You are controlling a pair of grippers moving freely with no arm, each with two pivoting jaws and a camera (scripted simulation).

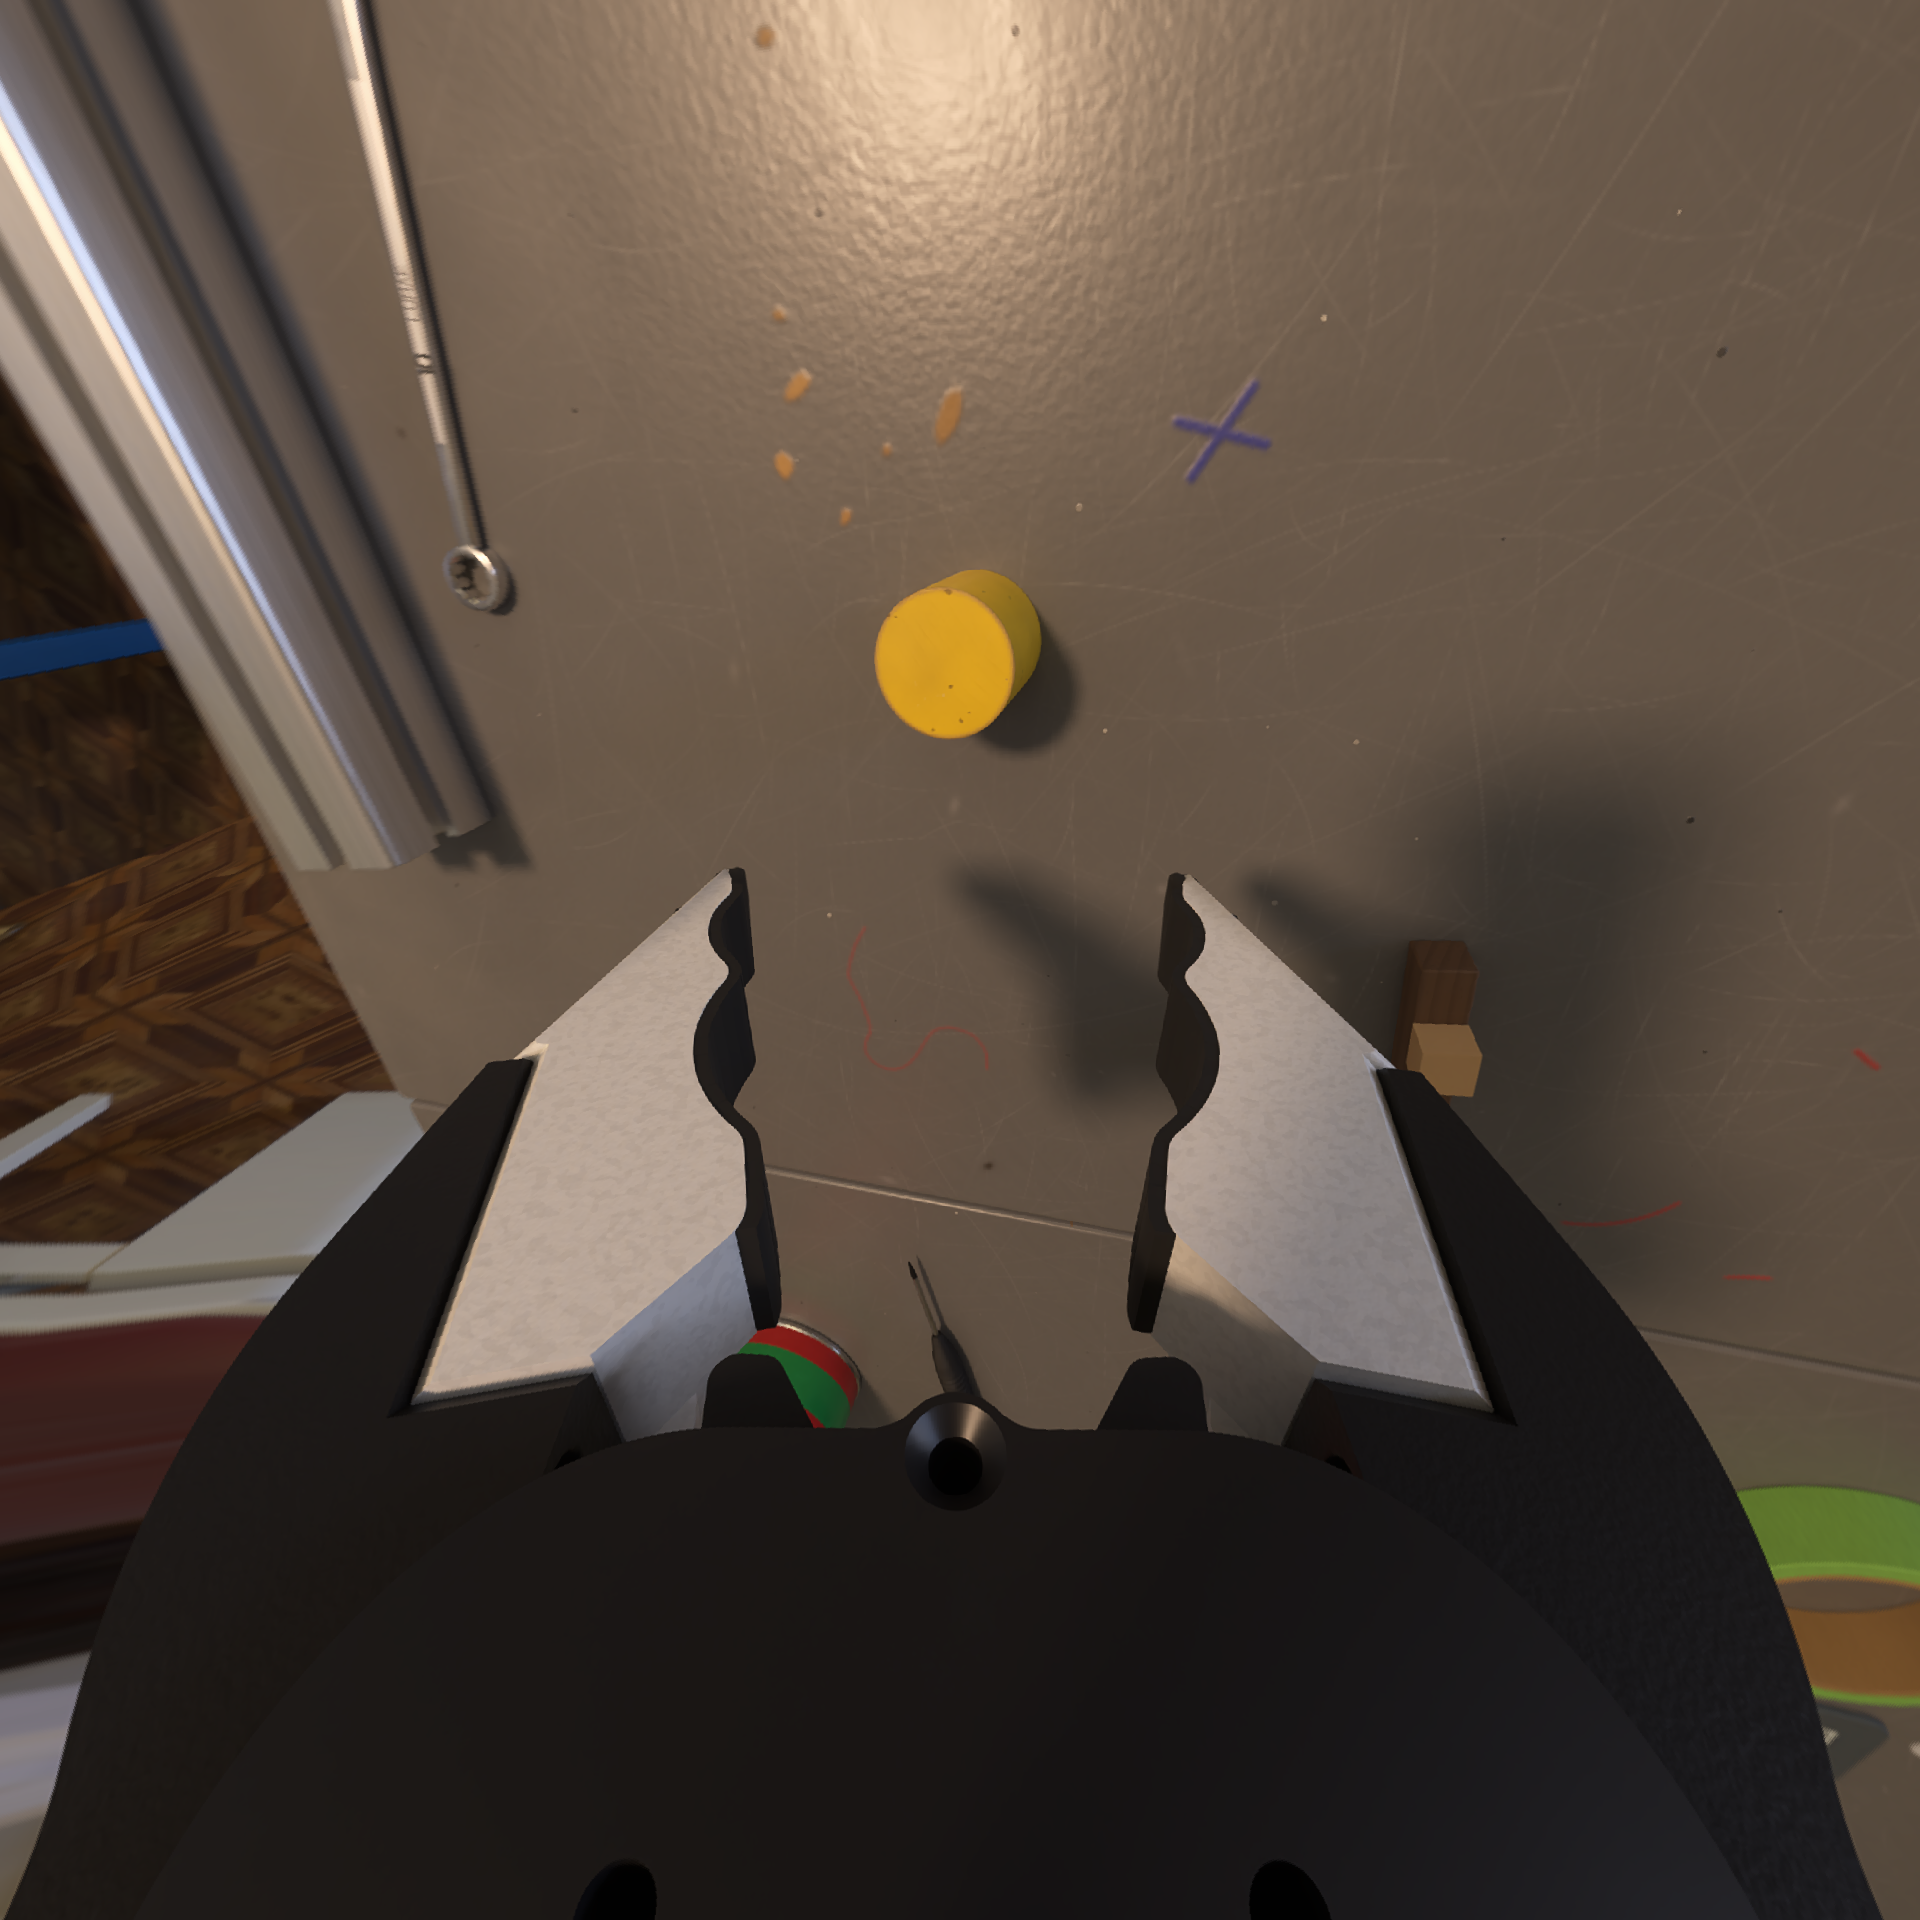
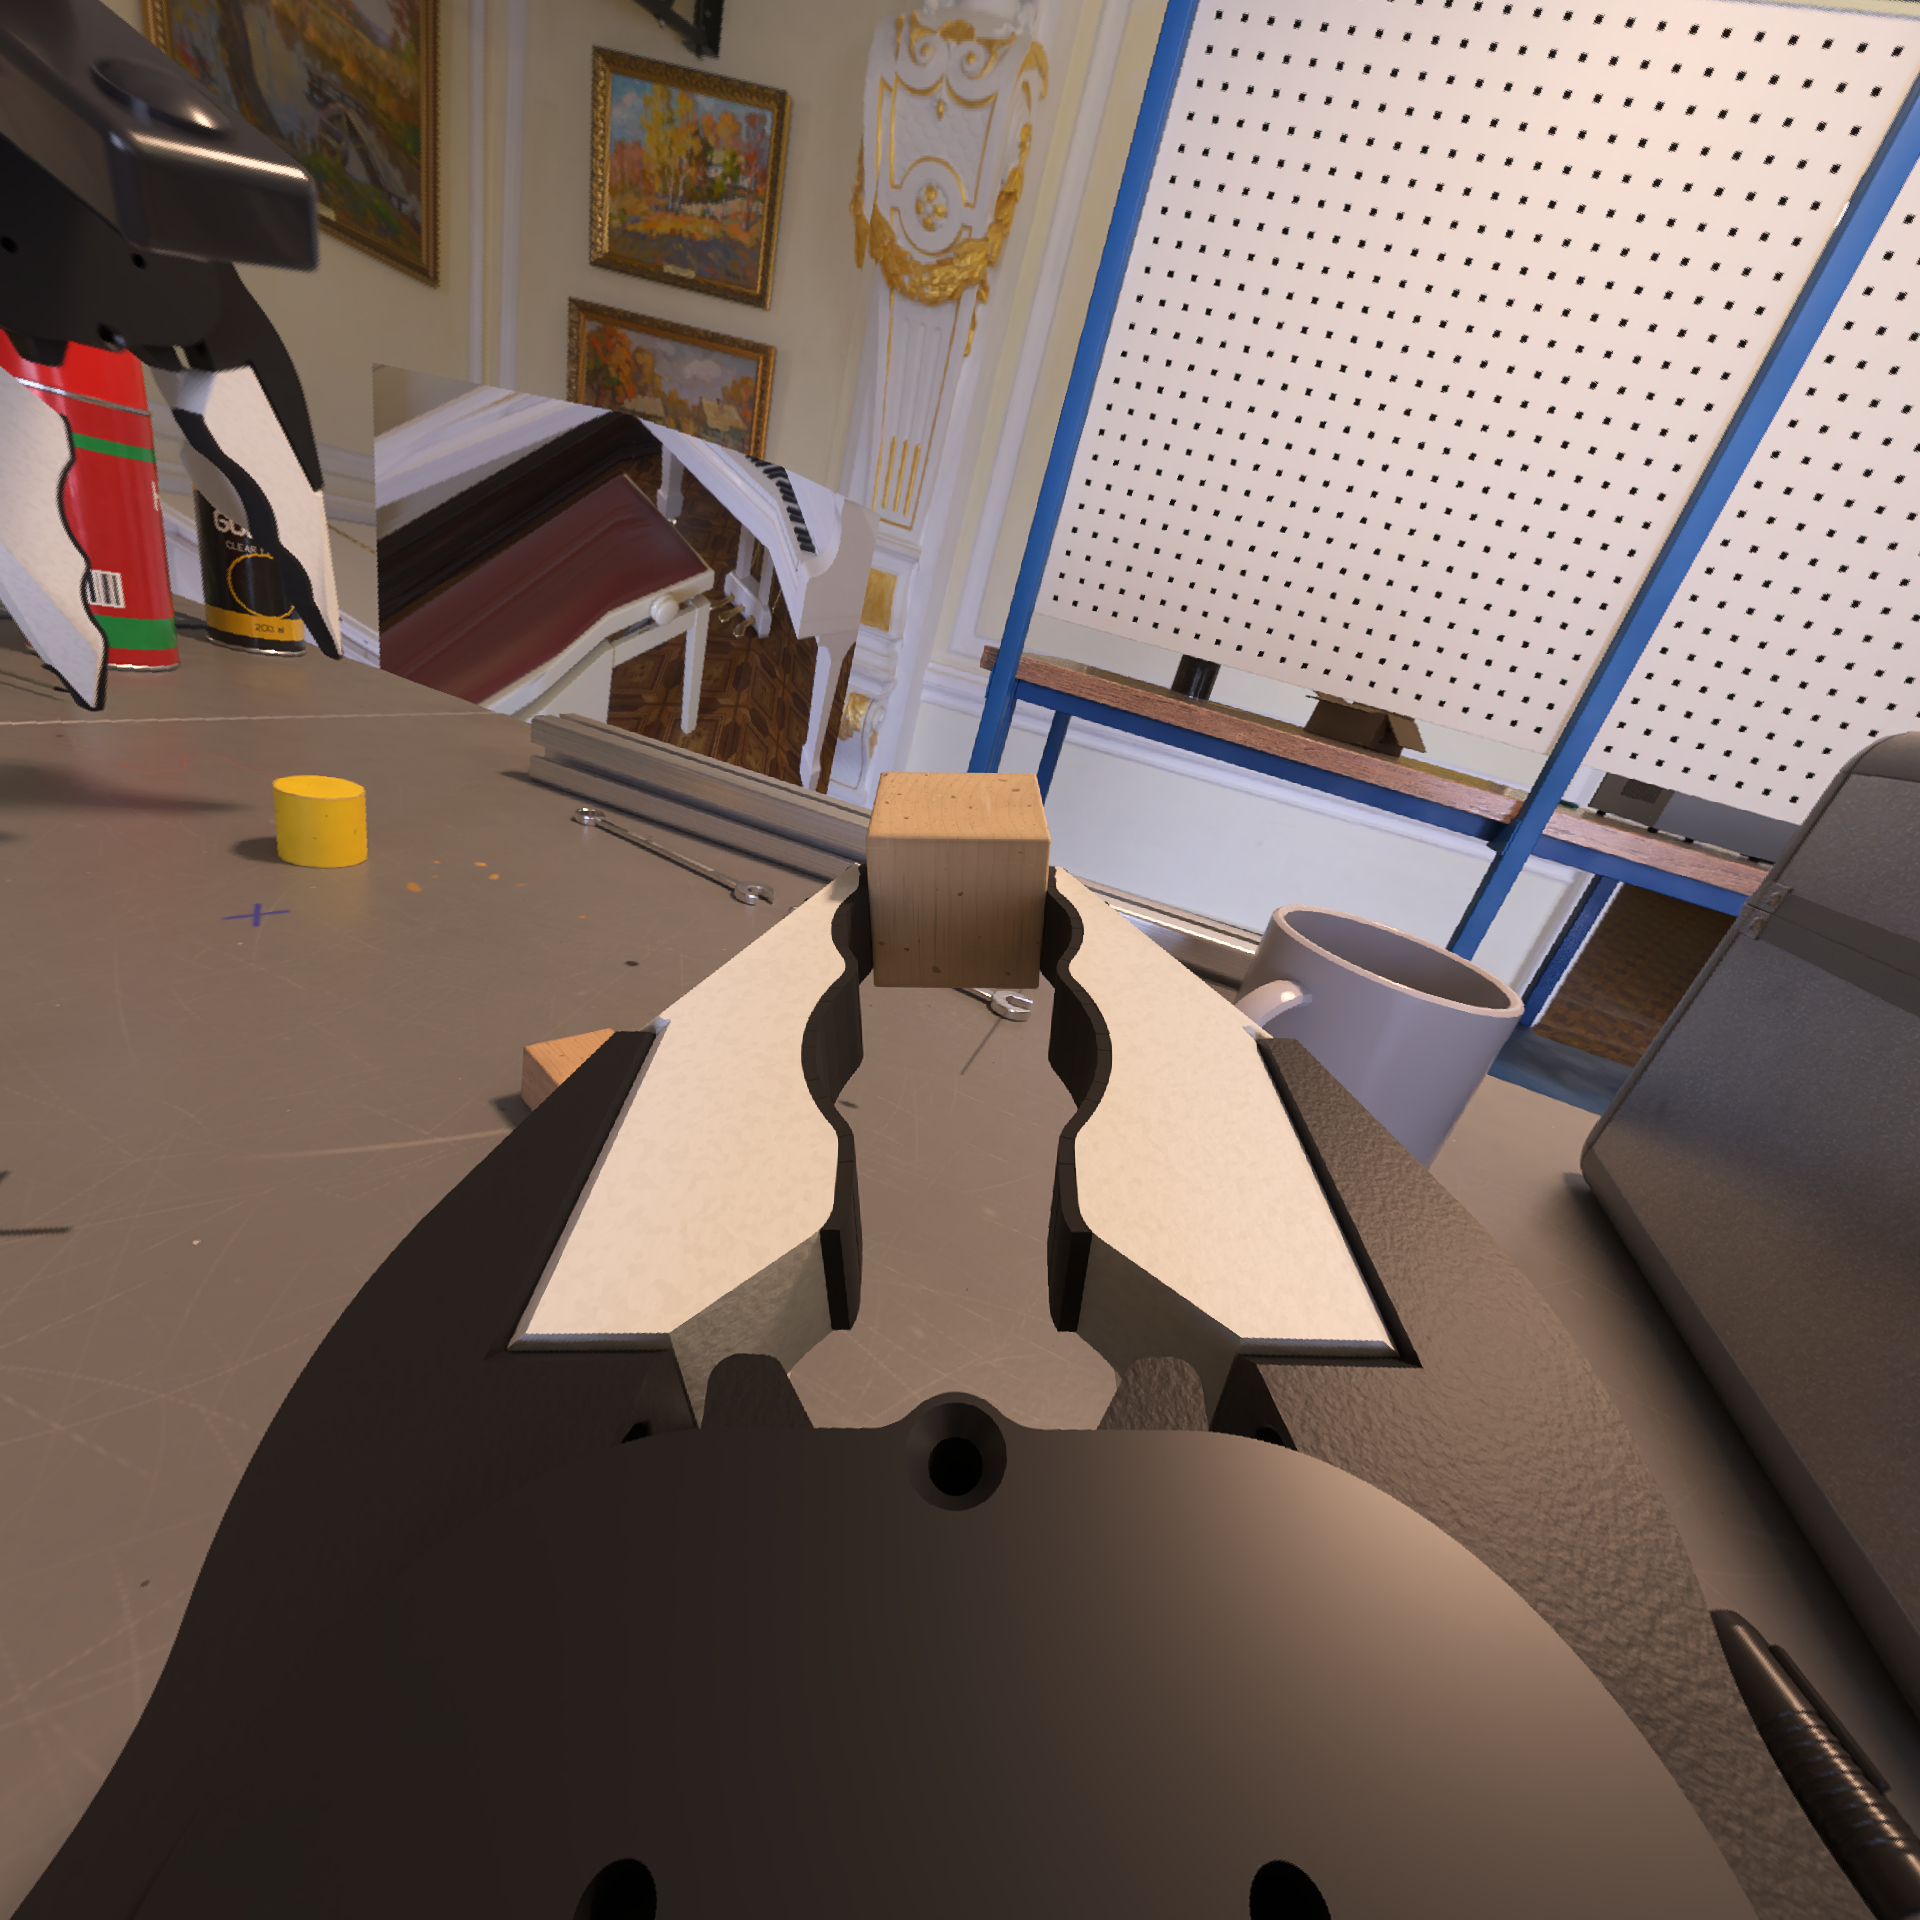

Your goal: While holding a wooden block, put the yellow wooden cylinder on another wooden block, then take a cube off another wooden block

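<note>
The yellow wooden cylinder point(image 1: 956, 652) stands upright on the grey table, below and ahead of my open, empty left gripper point(image 1: 956, 875). It also shows in the right wrist view point(image 2: 320, 821), with the left gripper point(image 2: 208, 665) hanging above it at the far left. My right gripper point(image 2: 956, 883) is shut on a pale wooden cube point(image 2: 956, 878) and holds it above the table. A dark wooden block point(image 1: 1439, 982) and a pale cube point(image 1: 1444, 1058) lie at the right of the left wrist view, touching. Another pale block's corner point(image 2: 556, 1060) shows beside the right gripper's left finger.
An aluminium rail point(image 1: 239, 499) and a wrench point(image 1: 436, 395) lie left of the cylinder. A grey mug point(image 2: 1392, 1029) and a dark case point(image 2: 1766, 1195) stand to the right. A red can point(image 2: 114, 520) and a black tin point(image 2: 249, 582) stand far left. A green tape roll point(image 1: 1839, 1548) sits near right.
</note>
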